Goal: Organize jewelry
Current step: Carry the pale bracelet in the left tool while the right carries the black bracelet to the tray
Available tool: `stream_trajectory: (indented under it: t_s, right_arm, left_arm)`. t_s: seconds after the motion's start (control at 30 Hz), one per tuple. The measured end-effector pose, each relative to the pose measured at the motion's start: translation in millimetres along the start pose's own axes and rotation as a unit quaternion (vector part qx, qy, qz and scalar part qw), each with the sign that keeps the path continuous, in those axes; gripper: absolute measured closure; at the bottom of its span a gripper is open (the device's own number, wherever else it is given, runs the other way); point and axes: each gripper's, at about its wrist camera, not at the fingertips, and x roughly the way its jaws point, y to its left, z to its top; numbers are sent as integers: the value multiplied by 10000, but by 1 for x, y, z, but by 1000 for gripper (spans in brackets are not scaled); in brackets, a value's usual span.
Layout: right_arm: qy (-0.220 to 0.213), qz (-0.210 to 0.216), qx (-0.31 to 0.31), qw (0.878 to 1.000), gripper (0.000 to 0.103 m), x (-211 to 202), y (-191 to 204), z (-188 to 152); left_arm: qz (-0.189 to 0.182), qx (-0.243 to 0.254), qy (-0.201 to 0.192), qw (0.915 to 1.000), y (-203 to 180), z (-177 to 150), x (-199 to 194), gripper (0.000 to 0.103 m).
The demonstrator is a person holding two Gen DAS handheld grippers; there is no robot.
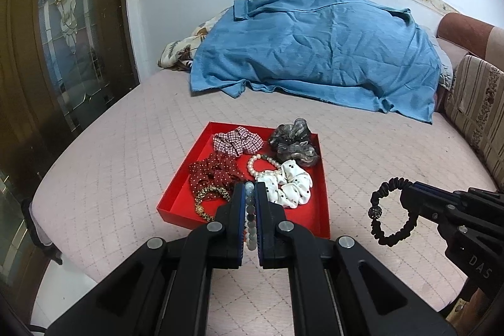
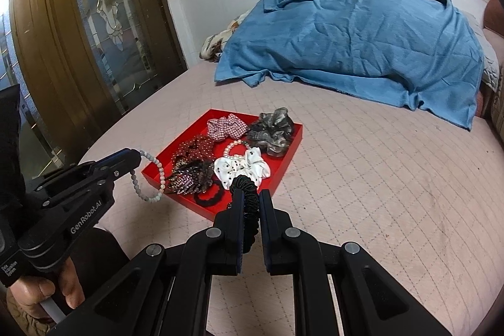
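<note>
step: carrying 2 pieces to red tray (image 1: 176,201) | left gripper (image 1: 250,194) jaws clamp grey bead bracelet (image 2: 154,175) | right gripper (image 2: 251,200) jaws clamp black hair tie (image 1: 389,210) | next: likely lower each over a free spot in the tray, then release

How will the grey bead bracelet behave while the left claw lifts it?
The bead bracelet hangs as a loop from the left claw, so it is probably floppy and may swing. Its round, smooth beads might slip or roll.
</note>
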Motion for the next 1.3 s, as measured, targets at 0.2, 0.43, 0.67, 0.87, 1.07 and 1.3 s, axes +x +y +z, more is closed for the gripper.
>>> stream_trajectory:
  t_s: [0.2,0.43,0.67,0.87,1.07,1.3]
  right_arm:
    - [-3,21,-129,9999,92,1,10,2]
    - [52,9,-176,9998,92,7,17,4]
    - [92,21,-189,9998,92,12,18,6]
    - [107,40,-211,9997,92,17,20,8]
    - [170,33,-193,9997,92,24,17,9]
    - [189,57,-158,9997,92,33,11,16]
  left_arm:
    - [4,-75,26,10000,8,-2,2,97]
    - [17,-136,43,9999,16,-4,5,97]
    - [43,-153,81,9998,20,-3,9,97]
    - [56,-134,110,9998,21,-2,14,97]
    - [88,-66,107,9999,23,4,23,97]
    - [142,37,4,9999,23,22,37,97]
